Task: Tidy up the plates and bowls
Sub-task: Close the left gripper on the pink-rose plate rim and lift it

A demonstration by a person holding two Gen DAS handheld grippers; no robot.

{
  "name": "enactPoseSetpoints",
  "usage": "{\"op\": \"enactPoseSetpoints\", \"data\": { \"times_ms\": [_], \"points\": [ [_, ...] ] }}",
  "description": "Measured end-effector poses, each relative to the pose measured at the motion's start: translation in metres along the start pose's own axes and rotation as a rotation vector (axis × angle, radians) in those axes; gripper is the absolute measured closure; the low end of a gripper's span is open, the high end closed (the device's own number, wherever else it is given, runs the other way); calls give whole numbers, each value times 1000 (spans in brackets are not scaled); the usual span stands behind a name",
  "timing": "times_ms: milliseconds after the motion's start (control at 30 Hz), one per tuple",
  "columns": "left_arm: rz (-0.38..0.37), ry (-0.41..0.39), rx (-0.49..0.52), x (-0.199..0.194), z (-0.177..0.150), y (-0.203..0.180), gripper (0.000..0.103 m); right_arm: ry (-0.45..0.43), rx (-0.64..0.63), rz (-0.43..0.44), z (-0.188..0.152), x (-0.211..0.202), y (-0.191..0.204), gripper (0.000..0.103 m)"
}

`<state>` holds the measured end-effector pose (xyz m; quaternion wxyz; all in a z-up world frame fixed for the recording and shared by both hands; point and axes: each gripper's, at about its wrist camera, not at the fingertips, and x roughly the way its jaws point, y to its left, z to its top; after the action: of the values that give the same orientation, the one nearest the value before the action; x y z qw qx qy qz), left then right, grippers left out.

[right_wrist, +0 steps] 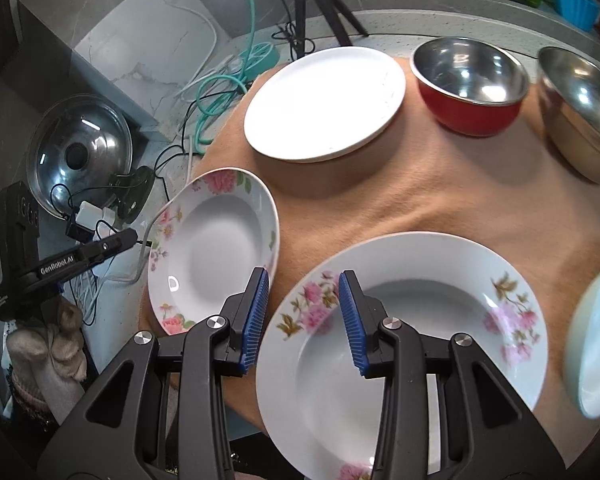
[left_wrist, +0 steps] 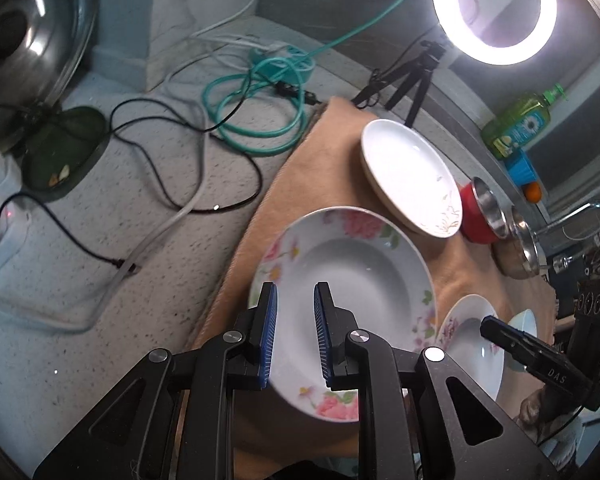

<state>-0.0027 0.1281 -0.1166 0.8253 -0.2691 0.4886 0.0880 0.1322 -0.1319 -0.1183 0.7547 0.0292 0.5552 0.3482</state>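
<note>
On a tan cloth (right_wrist: 380, 184) lie two flowered deep plates, a plain white plate (right_wrist: 324, 100), a red steel-lined bowl (right_wrist: 470, 88) and a steel bowl (right_wrist: 580, 112). My left gripper (left_wrist: 295, 300) is open, its jaws straddling the near rim of the left flowered plate (left_wrist: 352, 264), which also shows in the right wrist view (right_wrist: 216, 248). My right gripper (right_wrist: 303, 292) is open over the left rim of the larger flowered plate (right_wrist: 420, 340). A pale blue bowl (right_wrist: 596, 340) sits at the far right.
Teal and black cables (left_wrist: 256, 112) and a glass pot lid (left_wrist: 32, 40) lie on the speckled counter left of the cloth. A ring light (left_wrist: 496, 8) on a tripod, a green soap bottle (left_wrist: 520, 124) and a tap (left_wrist: 580, 216) stand behind.
</note>
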Motion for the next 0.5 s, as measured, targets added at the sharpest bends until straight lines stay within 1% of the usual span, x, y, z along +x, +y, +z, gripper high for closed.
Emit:
{"op": "enactPoseSetpoints", "data": {
  "times_ms": [133,300,367,500],
  "points": [
    [-4,37,-39,9,-4,12,86,26,-19,-3,11,16,4,65],
    [-14,58,-73,15,-7,22,86,58,-34,2,20,35,7,65],
    [-21,65,-80,18,-7,25,86,68,-38,3,22,41,8,68],
    [-30,76,-82,22,-8,27,86,87,-53,6,24,50,11,77]
  ]
}}
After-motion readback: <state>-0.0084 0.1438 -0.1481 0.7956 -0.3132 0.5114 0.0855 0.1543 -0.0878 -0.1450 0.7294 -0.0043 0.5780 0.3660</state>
